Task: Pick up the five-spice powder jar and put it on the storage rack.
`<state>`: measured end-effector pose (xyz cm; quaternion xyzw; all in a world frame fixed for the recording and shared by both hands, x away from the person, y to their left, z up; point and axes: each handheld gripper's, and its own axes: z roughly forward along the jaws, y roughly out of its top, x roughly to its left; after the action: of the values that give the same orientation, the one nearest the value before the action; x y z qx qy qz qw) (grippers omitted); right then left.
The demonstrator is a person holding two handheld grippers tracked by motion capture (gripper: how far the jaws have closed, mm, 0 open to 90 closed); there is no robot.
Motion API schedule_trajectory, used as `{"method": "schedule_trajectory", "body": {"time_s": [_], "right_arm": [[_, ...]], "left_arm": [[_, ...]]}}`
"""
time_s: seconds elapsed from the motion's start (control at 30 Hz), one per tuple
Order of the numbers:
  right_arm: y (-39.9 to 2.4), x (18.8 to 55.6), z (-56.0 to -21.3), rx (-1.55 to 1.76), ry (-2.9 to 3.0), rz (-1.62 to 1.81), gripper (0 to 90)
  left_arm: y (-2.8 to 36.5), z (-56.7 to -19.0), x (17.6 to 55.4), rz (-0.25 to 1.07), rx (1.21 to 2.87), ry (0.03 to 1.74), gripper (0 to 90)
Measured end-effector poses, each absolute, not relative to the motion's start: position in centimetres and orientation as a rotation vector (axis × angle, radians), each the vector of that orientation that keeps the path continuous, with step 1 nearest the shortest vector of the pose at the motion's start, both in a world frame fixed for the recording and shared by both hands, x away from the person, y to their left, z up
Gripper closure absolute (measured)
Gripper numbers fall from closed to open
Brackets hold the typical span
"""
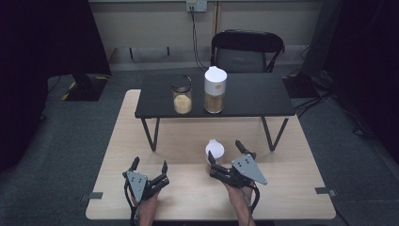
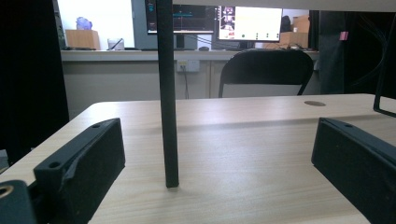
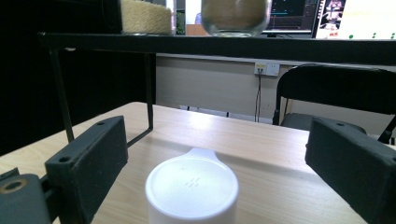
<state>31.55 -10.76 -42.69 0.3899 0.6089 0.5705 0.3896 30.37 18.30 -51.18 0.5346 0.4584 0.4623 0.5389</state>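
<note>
Close to me, at the near edge of the table (image 1: 291,197), my left claw (image 1: 149,165) rests low with its jaws wide and nothing between them; in the left gripper view I see only bare wood and one black leg of the shelf (image 2: 167,93). My right claw (image 1: 226,151) is a little further in, also with jaws wide. The white lid (image 3: 192,188) stands on the table between these jaws, but the pads do not press on it, so I hold nothing. I judge that the step in hand is the work with this lid: either I reach for it or I just set it down, and I cannot say which. Further away, on the black shelf (image 1: 254,96), stand an open glass jar (image 1: 182,99) with pale grains and, just beside it, a taller jar with a white cap (image 1: 215,89). If the lid belongs to the open jar, my next move needs a firm, centred grip and then a lift over the shelf edge.
</note>
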Motion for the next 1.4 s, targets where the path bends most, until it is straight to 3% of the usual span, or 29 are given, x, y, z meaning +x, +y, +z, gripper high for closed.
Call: {"method": "schedule_trajectory", "body": {"time_s": [1.4], "right_arm": [[-8.8,32.5,-47.2,1.059,1.559,1.402,12.4]], "left_arm": [[18.3,-51.2,30.4,1.099,1.271,1.09,2.2]]}}
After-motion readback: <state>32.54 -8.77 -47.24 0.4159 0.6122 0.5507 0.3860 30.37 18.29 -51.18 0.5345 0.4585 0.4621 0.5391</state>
